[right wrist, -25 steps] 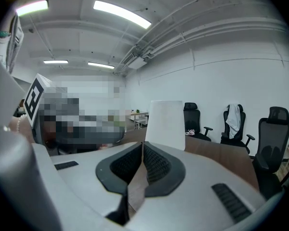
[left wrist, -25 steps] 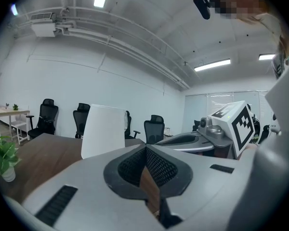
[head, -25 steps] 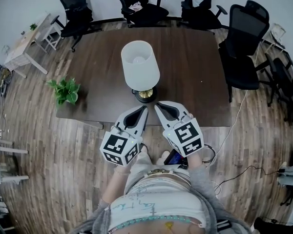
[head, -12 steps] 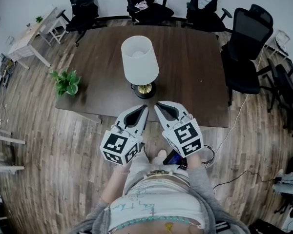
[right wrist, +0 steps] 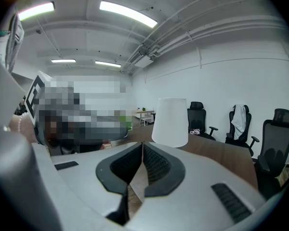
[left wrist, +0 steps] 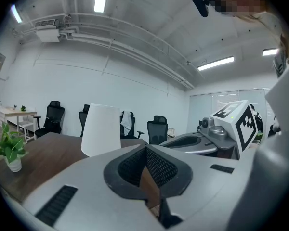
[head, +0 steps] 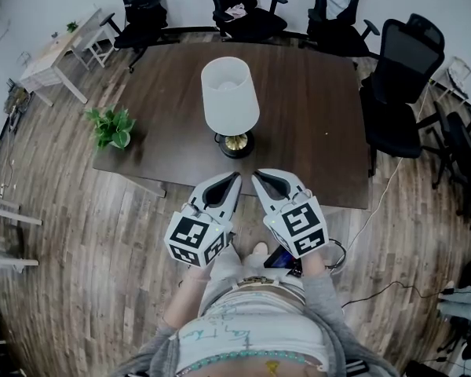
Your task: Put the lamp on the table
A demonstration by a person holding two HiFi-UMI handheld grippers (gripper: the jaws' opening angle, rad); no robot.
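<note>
A lamp (head: 230,100) with a white shade and a black-and-brass base stands upright on the dark wooden table (head: 314,108), near its front edge. Its shade also shows in the left gripper view (left wrist: 101,130) and the right gripper view (right wrist: 170,122). My left gripper (head: 236,177) and right gripper (head: 257,176) hover side by side just short of the table's front edge, pointing at the lamp base. Both are shut with nothing between their jaws, and neither touches the lamp.
A small potted plant (head: 111,126) sits at the table's left front corner. Several black office chairs (head: 403,77) ring the far and right sides. A pale desk (head: 59,53) stands at back left. Cables (head: 377,210) trail over the wood floor at right.
The view has shifted slightly, so the lamp and table sit a little farther right and lower in the frame. Both grippers stay shut and keep their place before the table edge.
</note>
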